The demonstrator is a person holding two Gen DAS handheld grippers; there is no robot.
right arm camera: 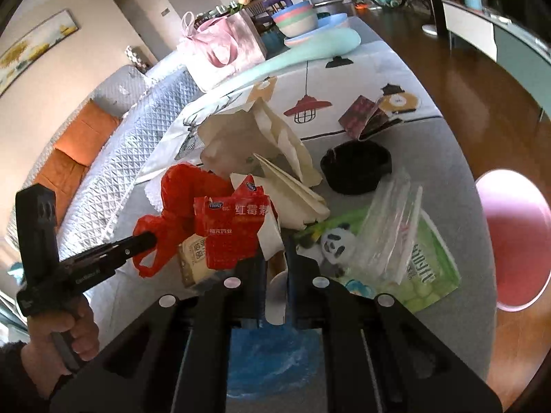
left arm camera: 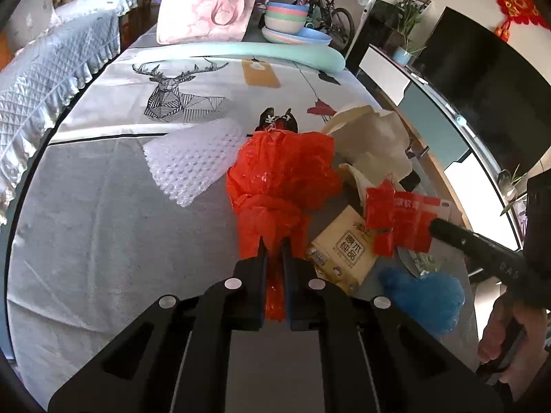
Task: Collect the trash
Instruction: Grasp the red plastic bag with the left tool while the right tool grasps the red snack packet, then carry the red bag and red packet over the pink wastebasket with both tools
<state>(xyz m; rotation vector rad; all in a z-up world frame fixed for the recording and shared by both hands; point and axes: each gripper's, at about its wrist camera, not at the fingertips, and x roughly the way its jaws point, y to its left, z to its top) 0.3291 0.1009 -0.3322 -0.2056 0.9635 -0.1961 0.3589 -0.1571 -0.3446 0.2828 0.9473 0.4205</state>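
On tabletop, trash heap near edge of grey cloth (left arm camera: 86, 223), catalogued w/ red bag as landmark:

- Red plastic bag (left arm camera: 279, 179): crumpled, centre of heap. Left gripper (left arm camera: 274, 241) pinches its lower tail; jaws pressed together on the plastic, red film showing thru the gap.
- Bubble wrap (left arm camera: 193, 158): clear sheet flat on cloth, touching bag's left side.
- Dark wrapper (left arm camera: 275, 120): just behind bag, partly hidden.
- Beige paper (right arm camera: 255, 141): big crumpled sheets, right-rear of bag.
- Tissue pack (left arm camera: 344, 251): tan, printed, just right of bag's tail.
- Red carton (right arm camera: 230, 230): torn, flattened, white lettering, in front of bag in right-wrist view. Right gripper (right arm camera: 275, 251) holds it along w/ a white strip; jaws closed narrowly on it.
- Blue plastic (left arm camera: 427, 299): crumpled, right of tissue pack, below right gripper.
- Green pouch (right arm camera: 413, 268): panda print, clear film lying on it, well right of bag.
- Black dish (right arm camera: 356, 167): round, right of beige paper.
- Pink tote (left arm camera: 206, 3), stacked bowls (left arm camera: 286, 17): far end of table, well behind bag.
- Pink stool (right arm camera: 513, 237): on wood floor past table edge.
- Hand (right arm camera: 65, 330): grips left tool's handle.
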